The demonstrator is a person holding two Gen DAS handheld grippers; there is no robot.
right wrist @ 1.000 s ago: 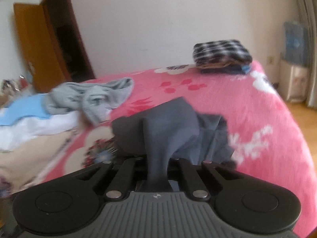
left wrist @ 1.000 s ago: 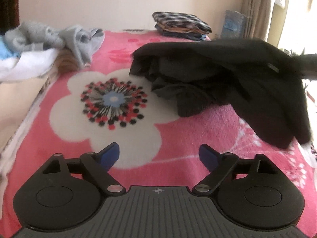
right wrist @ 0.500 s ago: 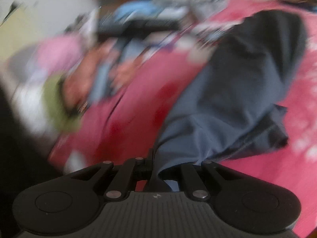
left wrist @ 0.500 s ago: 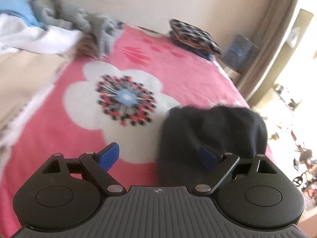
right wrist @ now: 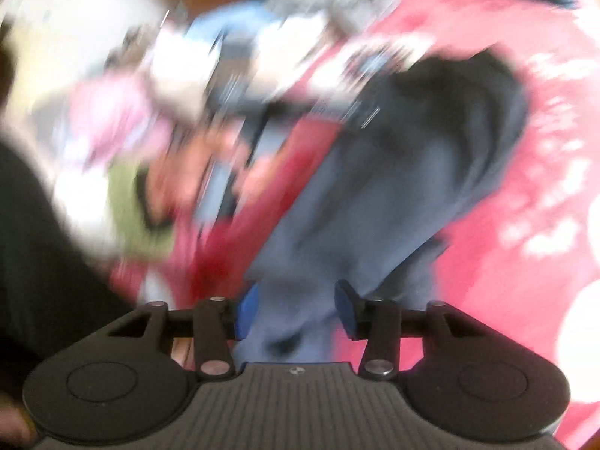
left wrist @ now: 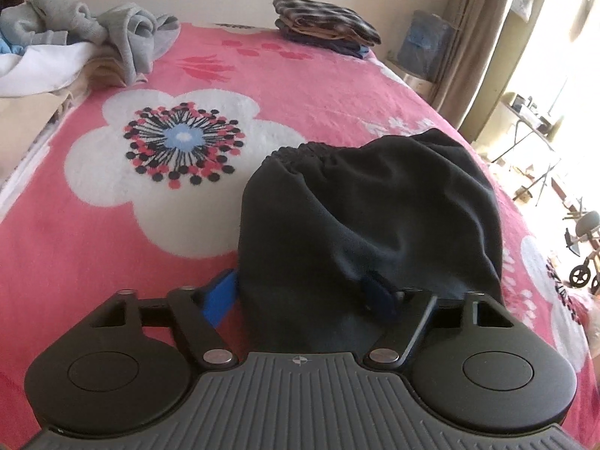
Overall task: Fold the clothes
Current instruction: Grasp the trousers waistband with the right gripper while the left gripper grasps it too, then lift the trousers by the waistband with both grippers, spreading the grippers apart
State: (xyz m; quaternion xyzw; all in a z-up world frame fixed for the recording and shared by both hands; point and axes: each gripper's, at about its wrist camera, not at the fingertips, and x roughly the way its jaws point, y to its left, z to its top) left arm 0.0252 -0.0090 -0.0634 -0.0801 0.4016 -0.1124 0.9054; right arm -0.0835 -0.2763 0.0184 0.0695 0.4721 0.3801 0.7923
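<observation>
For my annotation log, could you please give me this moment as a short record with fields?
surface: pink floral blanket on a bed
garment in work: dark garment, bunched, gathered band on its far edge
left gripper: open, fingers either side of the garment's near edge
right gripper: fingers apart, cloth lying between them; view motion-blurred
unfolded pile: grey clothes and white cloth, far left
folded stack: checked item on top, far end of the bed
</observation>
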